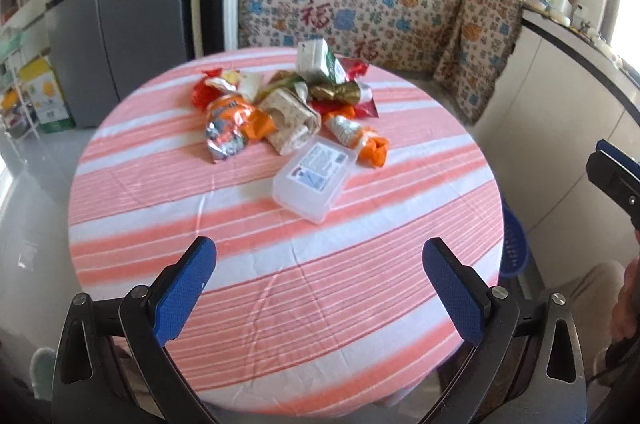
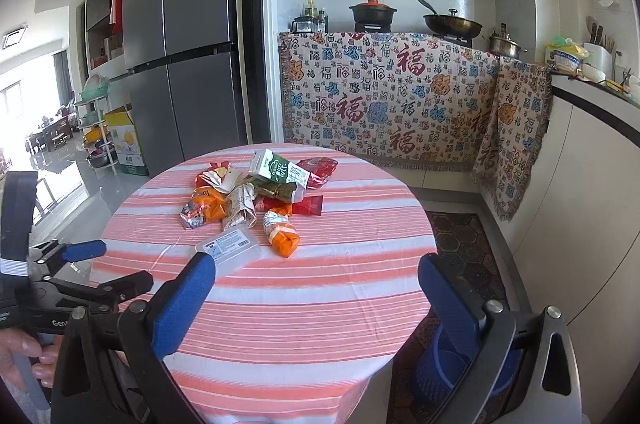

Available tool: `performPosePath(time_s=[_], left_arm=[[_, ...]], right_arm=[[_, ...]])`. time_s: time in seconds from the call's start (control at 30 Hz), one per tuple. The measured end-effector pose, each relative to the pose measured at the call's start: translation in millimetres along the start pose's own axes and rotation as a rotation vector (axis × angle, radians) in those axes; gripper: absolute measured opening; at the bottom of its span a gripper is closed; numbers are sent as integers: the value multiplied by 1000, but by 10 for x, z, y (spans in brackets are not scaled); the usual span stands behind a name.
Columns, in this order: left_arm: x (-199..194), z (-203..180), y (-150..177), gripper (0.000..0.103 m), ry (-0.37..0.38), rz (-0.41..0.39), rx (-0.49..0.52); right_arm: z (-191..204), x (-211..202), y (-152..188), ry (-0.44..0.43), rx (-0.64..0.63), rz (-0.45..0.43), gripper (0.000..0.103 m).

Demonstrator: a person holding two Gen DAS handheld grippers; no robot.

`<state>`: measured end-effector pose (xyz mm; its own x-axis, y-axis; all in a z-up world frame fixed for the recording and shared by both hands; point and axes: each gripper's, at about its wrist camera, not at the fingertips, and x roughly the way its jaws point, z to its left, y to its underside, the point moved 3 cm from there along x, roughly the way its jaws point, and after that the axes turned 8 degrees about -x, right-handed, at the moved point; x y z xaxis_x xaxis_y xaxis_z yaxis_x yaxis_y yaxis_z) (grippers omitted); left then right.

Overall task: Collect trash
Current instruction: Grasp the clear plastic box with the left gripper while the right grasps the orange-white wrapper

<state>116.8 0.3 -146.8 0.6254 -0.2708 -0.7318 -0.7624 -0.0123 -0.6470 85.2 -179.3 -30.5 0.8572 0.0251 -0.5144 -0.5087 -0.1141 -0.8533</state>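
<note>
- Both claws hang spread and empty over the near edge of the round pink-and-white striped surface point(image 1: 280, 304): left claw point(image 1: 320, 288), right claw point(image 2: 316, 298).
- Trash sits heaped past the surface's middle: a clear rectangular plastic box point(image 1: 314, 180) nearest, an orange crumpled wrapper point(image 1: 372, 146) just right of it, a silver-and-orange foil bag point(image 1: 230, 126) to the left, a green-and-white milk carton point(image 2: 278, 170) at the far side.
- A blue perforated plastic bin point(image 2: 452, 372) stands on the floor, near right.
- Judged step: approach, nothing collected yet.
- Next move probably calls for reaching forward to the clear box, straddling its narrow sides, then closing.
</note>
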Motion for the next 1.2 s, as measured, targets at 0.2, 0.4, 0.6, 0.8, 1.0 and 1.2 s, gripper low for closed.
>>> performPosePath(time_s=[0.2, 0.4, 0.6, 0.8, 1.0, 1.2], left_arm=[[661, 85, -95, 103, 35, 117, 68], [1100, 14, -245, 102, 21, 161, 157], [1351, -139, -311, 102, 6, 161, 236], [1429, -145, -338, 85, -20, 136, 257], [1347, 12, -381, 70, -64, 107, 184], [1108, 383, -304, 70, -174, 80, 51]], right_arm=[[-125, 411, 233, -29, 41, 81, 103], [-130, 724, 471, -52, 37, 160, 103], [-110, 933, 656, -77, 24, 233, 103], [-26, 1216, 788, -116, -5, 323, 103], [59, 1544, 813, -143, -51, 387, 103], [181, 1942, 730, -154, -112, 426, 103]])
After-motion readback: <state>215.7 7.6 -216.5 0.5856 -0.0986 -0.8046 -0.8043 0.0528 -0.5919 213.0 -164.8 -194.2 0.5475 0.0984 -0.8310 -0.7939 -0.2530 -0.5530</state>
